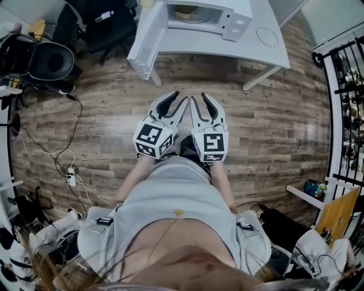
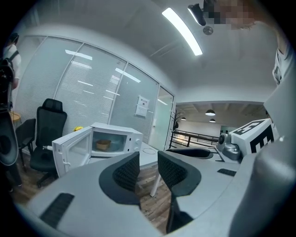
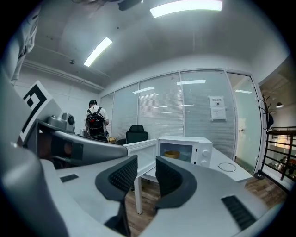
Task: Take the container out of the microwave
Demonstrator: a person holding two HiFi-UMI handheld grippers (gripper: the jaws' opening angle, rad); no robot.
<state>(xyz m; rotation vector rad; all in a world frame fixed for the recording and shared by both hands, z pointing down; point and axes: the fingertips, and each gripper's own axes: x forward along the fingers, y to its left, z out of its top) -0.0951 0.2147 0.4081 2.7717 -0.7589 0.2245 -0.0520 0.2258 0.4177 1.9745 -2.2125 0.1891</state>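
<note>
Head view: I looked steeply down on both grippers held side by side above the wooden floor. The left gripper and the right gripper pointed to 12 o'clock at the white tabletop. A white power strip lay at 8 o'clock, and neither gripper view took it in.
Left gripper view: this one gave me a railing at 3 o'clock and a sheet of paper on the glass wall, both outside the head view. A black office chair stood at 9 o'clock of the microwave.
Right gripper view: a person with a backpack stood at 10 o'clock, which the head view did not show.
Microwave: the microwave sat on the tabletop at 12 o'clock with its door swung wide. A thin ring lay on the tabletop at its 3 o'clock side.
Container: the tan container sat inside the open cavity. The gripper views showed it from the side, while the head view caught only its top edge.
Left jaws: they stood apart with a moderate gap. Nothing was between the pads, only floor and a tabletop leg beyond, and they were well short of the microwave.
Right jaws: they stood likewise apart, held nothing and touched nothing.
</note>
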